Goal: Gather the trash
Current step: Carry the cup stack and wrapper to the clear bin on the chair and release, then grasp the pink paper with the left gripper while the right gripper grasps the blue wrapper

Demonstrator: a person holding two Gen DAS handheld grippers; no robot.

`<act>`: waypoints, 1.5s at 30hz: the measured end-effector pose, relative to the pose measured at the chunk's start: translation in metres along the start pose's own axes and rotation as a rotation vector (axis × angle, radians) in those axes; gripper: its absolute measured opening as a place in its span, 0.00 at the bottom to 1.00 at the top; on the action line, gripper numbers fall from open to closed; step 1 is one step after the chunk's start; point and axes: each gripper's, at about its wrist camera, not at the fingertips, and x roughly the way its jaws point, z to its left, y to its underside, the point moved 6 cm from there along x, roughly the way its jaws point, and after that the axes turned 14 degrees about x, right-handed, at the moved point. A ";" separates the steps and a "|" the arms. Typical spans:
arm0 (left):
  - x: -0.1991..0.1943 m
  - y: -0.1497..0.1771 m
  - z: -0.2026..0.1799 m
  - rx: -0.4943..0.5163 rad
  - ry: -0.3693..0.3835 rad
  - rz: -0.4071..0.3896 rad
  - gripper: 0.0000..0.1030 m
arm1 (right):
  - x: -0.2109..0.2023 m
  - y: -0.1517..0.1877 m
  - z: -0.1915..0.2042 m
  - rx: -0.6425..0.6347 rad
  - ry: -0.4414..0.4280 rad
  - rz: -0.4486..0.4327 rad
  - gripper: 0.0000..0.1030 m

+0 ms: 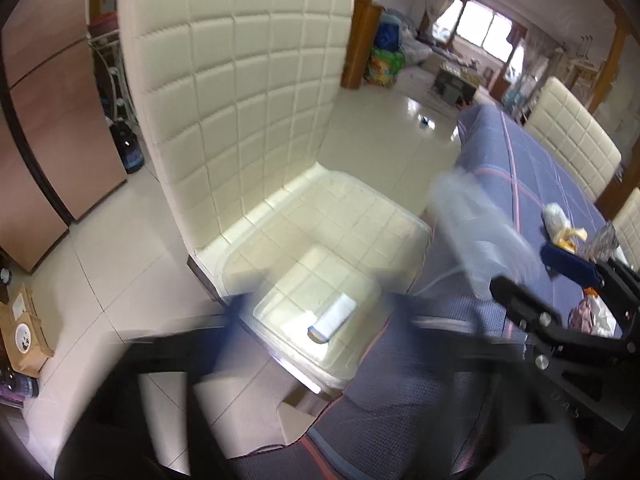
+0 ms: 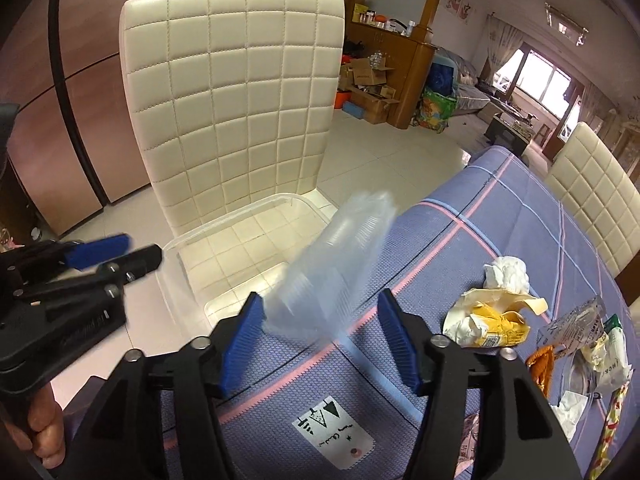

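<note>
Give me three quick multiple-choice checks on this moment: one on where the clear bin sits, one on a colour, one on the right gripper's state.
1. Where does the clear bin sit?
A. on the chair seat
B. on the floor
C. on the table

2. What colour are the right gripper pads?
A. red
B. blue
C. white

3. How do the right gripper's jaws stand around the clear plastic bottle?
A. clamped on it
B. shut, nothing near
C. open, pads clear of it

Answers:
1 A, the bin rests on the cream chair seat.
2 B, both pads are blue.
3 C, a gap shows on each side of the blurred bottle.
</note>
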 end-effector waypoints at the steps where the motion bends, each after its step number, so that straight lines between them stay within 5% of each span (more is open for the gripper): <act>1: -0.006 -0.003 0.002 -0.007 -0.017 -0.036 0.91 | -0.002 -0.001 -0.003 0.012 0.002 -0.007 0.66; 6: -0.028 -0.014 -0.007 0.055 -0.029 -0.131 0.96 | -0.007 -0.001 -0.016 0.063 0.013 -0.010 0.66; 23: -0.056 -0.026 -0.067 0.148 0.074 -0.139 0.96 | -0.076 0.027 -0.100 0.267 0.079 -0.089 0.66; 36: -0.059 -0.004 -0.206 0.429 0.213 -0.066 0.96 | -0.146 0.116 -0.209 0.513 0.345 -0.113 0.66; 45: -0.033 0.009 -0.247 0.485 0.194 0.035 0.94 | -0.158 0.168 -0.270 0.698 0.398 -0.064 0.66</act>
